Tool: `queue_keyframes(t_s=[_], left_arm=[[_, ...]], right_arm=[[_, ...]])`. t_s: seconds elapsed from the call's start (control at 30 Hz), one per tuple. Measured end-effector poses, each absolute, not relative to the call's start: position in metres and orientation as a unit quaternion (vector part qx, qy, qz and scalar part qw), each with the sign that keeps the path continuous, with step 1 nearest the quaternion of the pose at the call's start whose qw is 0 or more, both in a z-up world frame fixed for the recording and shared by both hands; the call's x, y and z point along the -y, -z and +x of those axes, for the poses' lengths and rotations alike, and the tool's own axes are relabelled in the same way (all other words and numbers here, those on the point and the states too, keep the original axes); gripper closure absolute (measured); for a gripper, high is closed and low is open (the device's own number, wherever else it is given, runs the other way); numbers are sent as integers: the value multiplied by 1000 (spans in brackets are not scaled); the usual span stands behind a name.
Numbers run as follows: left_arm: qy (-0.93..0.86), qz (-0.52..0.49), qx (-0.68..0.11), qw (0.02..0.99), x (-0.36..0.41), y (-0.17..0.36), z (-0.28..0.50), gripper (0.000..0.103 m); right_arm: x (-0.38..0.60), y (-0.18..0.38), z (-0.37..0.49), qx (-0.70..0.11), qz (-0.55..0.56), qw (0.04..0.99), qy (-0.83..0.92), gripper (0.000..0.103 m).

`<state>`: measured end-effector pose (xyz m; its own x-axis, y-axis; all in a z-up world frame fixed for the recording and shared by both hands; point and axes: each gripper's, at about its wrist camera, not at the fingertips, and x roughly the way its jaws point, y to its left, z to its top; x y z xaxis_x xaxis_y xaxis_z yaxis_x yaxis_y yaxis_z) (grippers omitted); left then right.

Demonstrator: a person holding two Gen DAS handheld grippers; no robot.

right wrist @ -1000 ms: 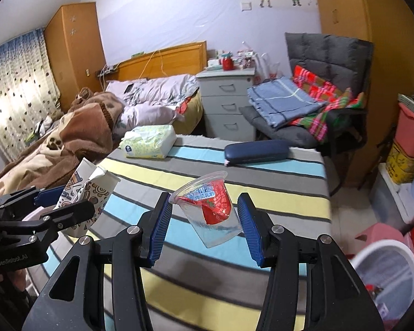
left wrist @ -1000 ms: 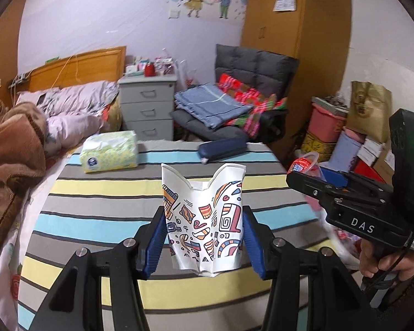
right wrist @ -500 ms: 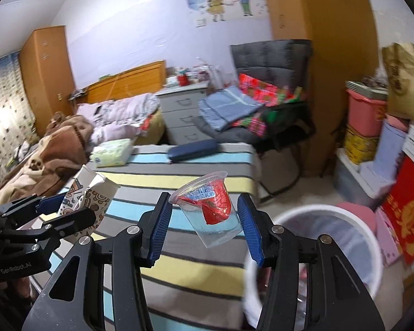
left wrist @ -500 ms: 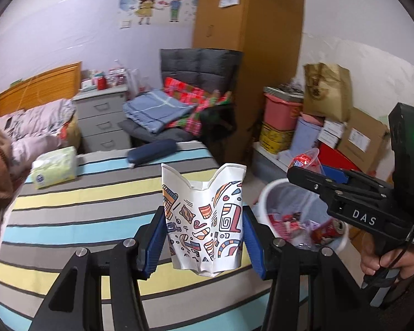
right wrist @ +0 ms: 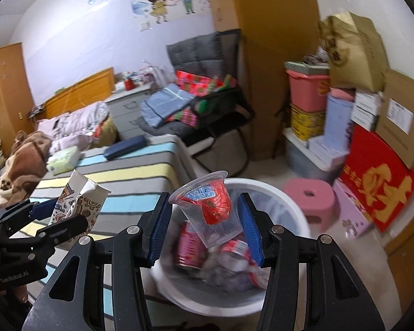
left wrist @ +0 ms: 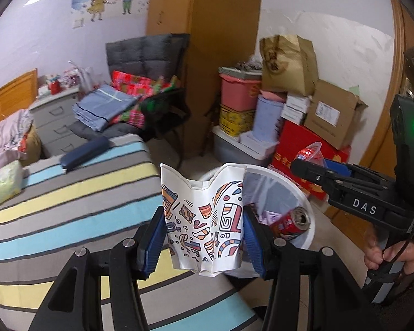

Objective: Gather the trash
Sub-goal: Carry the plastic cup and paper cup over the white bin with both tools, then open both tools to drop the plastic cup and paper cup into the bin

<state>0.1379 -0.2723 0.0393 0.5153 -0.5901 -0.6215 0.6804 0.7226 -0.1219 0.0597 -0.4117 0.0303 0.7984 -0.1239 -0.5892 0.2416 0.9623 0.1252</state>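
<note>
Paper trash: a crushed white paper cup with colourful doodle print (left wrist: 204, 220) sits clenched between the blue pads of the left tool (left wrist: 204, 234), held above the edge of the striped bed (left wrist: 69, 193).
Plastic trash: a clear plastic cup with a red foil label (right wrist: 209, 209) is gripped, tilted, in the right tool (right wrist: 204, 229).
Bin: a round white plastic waste bin (right wrist: 295, 207) stands on the floor beside the bed, already holding a red drink can (left wrist: 289, 223) and crumpled wrappers.
What has changed: a second ago both tools faced the bed with the bin barely in sight; now both have swung round, and the bin fills the lower part of each view.
Right side now: the plastic cup hangs directly over the bin's mouth.
Left side now: the paper cup is near the bin's rim, seemingly not fully over it.
Meaning for the task: carrying looks nearly finished; releasing comes next, the right first.
Risk: a light paper cup let go at the rim may land on the floor.
</note>
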Motion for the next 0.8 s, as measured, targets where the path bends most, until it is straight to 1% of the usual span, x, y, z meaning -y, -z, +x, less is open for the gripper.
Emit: queue_keyframes(t_s=[0.3, 0.7, 0.77, 0.8], left_arm=[[380, 84, -361, 848, 320, -5, 141, 48], [392, 97, -384, 830, 352, 20, 159, 45], [390, 99, -383, 832, 353, 22, 159, 43], [389, 100, -382, 832, 353, 22, 159, 39]], right_arm=[[447, -1, 57, -342, 115, 923, 137, 52], [468, 20, 77, -383, 112, 905, 150, 52], [470, 20, 77, -384, 115, 903, 154, 51], [471, 20, 77, -383, 116, 903, 157, 51]])
